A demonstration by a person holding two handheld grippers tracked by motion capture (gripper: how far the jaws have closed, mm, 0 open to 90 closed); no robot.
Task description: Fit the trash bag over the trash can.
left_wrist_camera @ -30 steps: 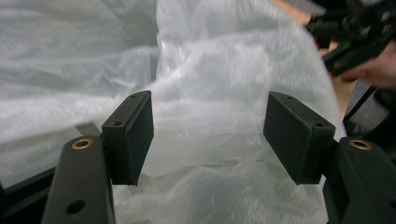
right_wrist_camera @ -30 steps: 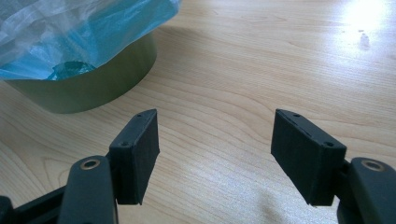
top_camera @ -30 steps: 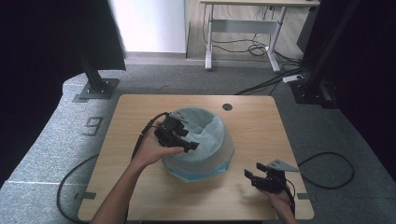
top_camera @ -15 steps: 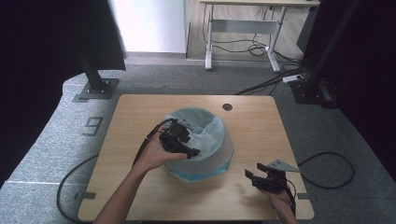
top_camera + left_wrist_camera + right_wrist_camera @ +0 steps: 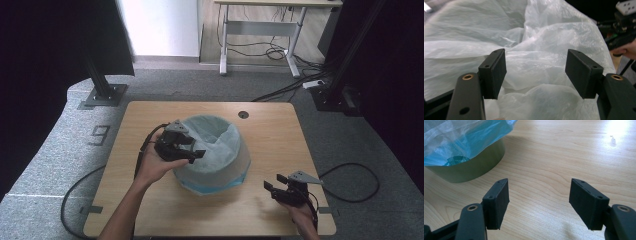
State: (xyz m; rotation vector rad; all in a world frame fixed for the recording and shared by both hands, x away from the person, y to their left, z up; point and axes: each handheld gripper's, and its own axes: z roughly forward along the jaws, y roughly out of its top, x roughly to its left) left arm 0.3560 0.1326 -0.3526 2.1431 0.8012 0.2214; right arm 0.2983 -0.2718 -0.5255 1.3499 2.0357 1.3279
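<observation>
The left gripper (image 5: 196, 154) hovers with jaws apart at the rim of the bin (image 5: 212, 152) mid-table; the right gripper (image 5: 274, 183) rests released near the front edge. The wooden table (image 5: 272, 130) stands on grey carpet (image 5: 60, 150), a desk (image 5: 260, 30) behind.

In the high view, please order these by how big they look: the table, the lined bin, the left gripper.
1. table
2. lined bin
3. left gripper, though it sits higher, nearer the camera.
</observation>
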